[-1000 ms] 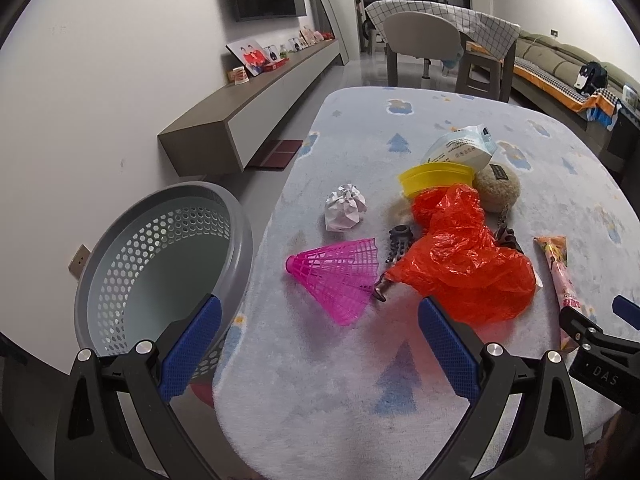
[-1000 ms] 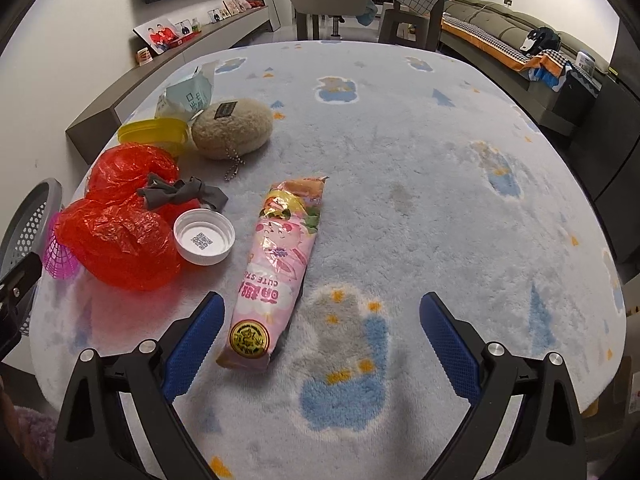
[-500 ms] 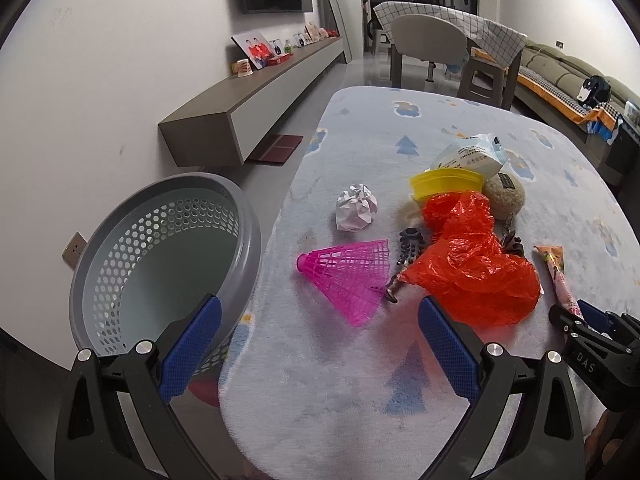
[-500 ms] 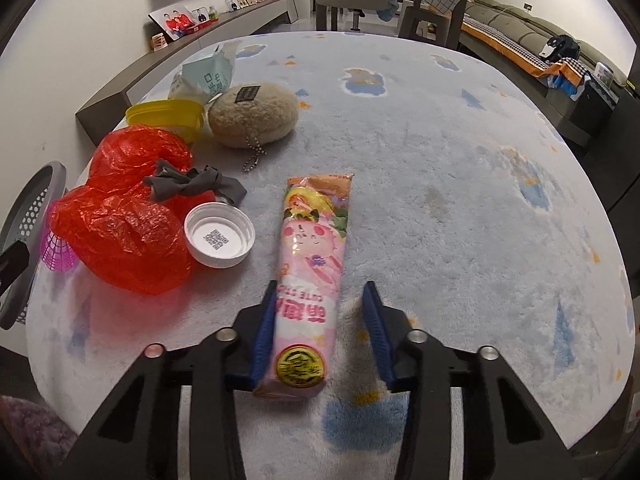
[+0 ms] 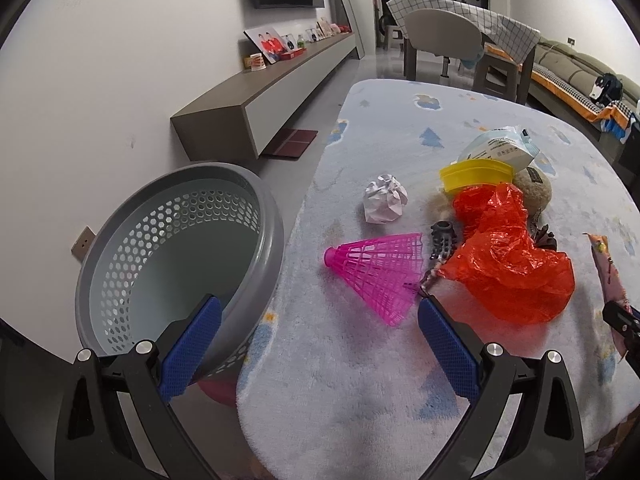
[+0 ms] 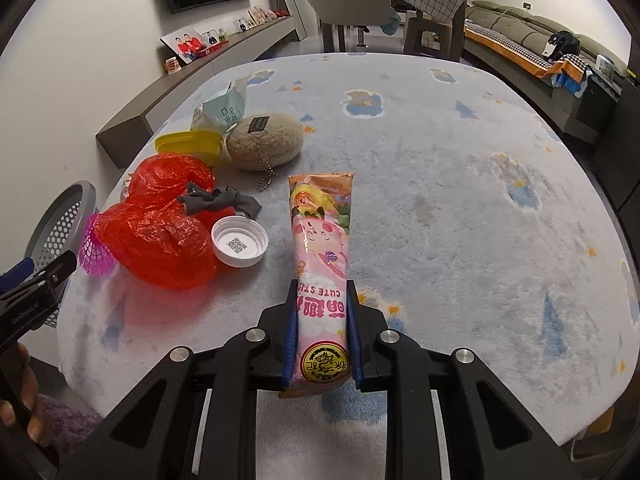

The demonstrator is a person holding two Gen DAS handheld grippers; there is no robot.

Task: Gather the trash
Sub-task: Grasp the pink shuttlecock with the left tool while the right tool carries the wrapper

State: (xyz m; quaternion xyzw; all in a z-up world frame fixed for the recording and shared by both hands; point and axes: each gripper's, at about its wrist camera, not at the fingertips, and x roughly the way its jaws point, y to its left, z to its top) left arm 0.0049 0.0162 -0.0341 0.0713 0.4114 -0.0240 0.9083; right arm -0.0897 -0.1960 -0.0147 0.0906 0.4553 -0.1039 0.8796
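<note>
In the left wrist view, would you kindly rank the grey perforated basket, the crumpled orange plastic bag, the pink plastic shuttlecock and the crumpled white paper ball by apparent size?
1. Grey perforated basket, though it sits nearest the camera.
2. Crumpled orange plastic bag.
3. Pink plastic shuttlecock.
4. Crumpled white paper ball, though it lies farther back.

We count one pink snack wrapper [image 6: 322, 240], one red plastic bag [image 5: 508, 264], one crumpled paper ball [image 5: 385, 203], one pink shuttlecock [image 5: 380, 268], one white cap [image 6: 239, 241], one yellow lid [image 5: 476, 174], one plush pouch [image 6: 262, 146], one grey basket [image 5: 176, 256].
</note>
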